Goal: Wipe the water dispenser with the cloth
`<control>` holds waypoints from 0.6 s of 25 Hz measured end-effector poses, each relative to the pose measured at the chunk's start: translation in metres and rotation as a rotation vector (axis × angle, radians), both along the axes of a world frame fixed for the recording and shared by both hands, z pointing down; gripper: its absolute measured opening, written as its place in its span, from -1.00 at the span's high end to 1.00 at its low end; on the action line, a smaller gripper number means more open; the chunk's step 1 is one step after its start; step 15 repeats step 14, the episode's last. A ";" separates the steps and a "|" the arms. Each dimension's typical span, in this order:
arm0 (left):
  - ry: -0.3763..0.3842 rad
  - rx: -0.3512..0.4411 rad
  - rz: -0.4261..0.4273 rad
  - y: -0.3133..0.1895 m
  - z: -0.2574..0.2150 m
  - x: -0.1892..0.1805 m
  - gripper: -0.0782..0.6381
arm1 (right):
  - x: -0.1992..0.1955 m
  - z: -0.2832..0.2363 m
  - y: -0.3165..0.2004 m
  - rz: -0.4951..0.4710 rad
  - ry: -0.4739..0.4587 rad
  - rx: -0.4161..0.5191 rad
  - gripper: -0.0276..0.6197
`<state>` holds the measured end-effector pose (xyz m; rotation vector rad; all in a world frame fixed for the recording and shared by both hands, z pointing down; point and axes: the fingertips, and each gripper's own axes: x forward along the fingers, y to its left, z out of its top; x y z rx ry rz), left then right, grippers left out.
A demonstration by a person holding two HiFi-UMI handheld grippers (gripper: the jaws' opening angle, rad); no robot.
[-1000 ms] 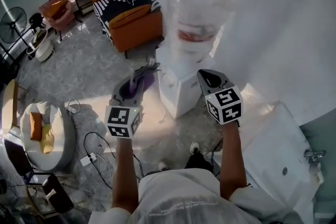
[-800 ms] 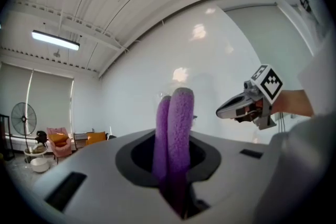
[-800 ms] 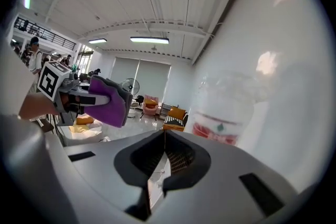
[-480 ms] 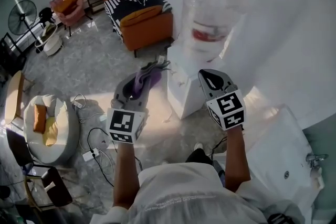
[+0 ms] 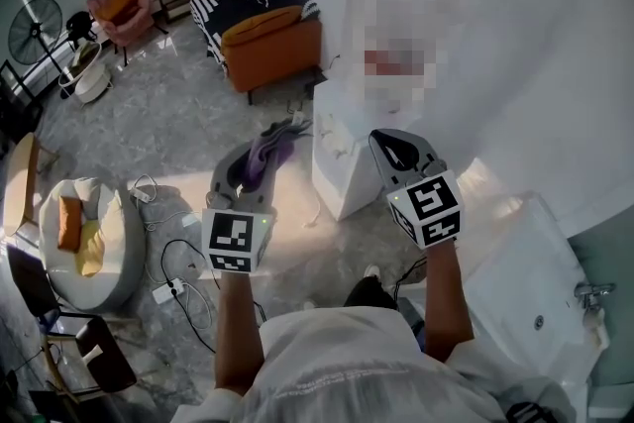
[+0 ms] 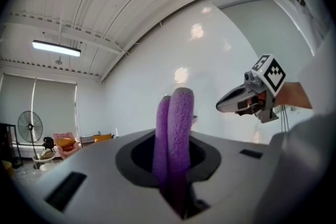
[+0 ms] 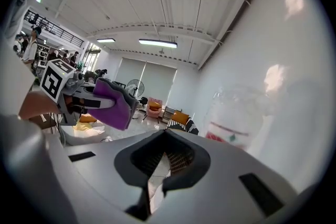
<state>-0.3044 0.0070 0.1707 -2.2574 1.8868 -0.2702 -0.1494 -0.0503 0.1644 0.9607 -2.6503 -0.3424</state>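
Observation:
The water dispenser (image 5: 342, 158) is a white cabinet with a clear bottle (image 5: 396, 10) on top, standing against the white wall. My left gripper (image 5: 264, 147) hovers just left of its body, shut on a folded purple cloth (image 5: 271, 151). In the left gripper view the cloth (image 6: 177, 123) sticks up between the jaws. My right gripper (image 5: 397, 150) hangs in front of the dispenser's right side, shut and empty. The right gripper view shows its jaws (image 7: 164, 139) together, the bottle (image 7: 236, 113) ahead to the right, and the left gripper (image 7: 86, 99) with the cloth (image 7: 113, 103) at the left.
An orange sofa (image 5: 265, 40) stands behind the dispenser, with a pink armchair (image 5: 117, 0) and a fan (image 5: 35, 27) further left. Cables and a power strip (image 5: 168, 290) lie on the floor by a round white cushion seat (image 5: 94, 253). A white basin unit (image 5: 540, 287) is at the right.
The head view has shifted a little. Both grippers stay almost where they were before the dispenser, with the left one still holding the cloth.

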 end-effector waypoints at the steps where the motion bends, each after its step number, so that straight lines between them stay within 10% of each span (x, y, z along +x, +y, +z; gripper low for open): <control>1: -0.001 -0.001 0.001 0.001 0.001 0.000 0.60 | -0.001 0.001 0.000 0.001 0.001 -0.003 0.87; 15: 0.016 0.015 0.004 0.006 -0.003 -0.003 0.60 | -0.012 -0.002 0.009 -0.022 0.023 0.010 0.87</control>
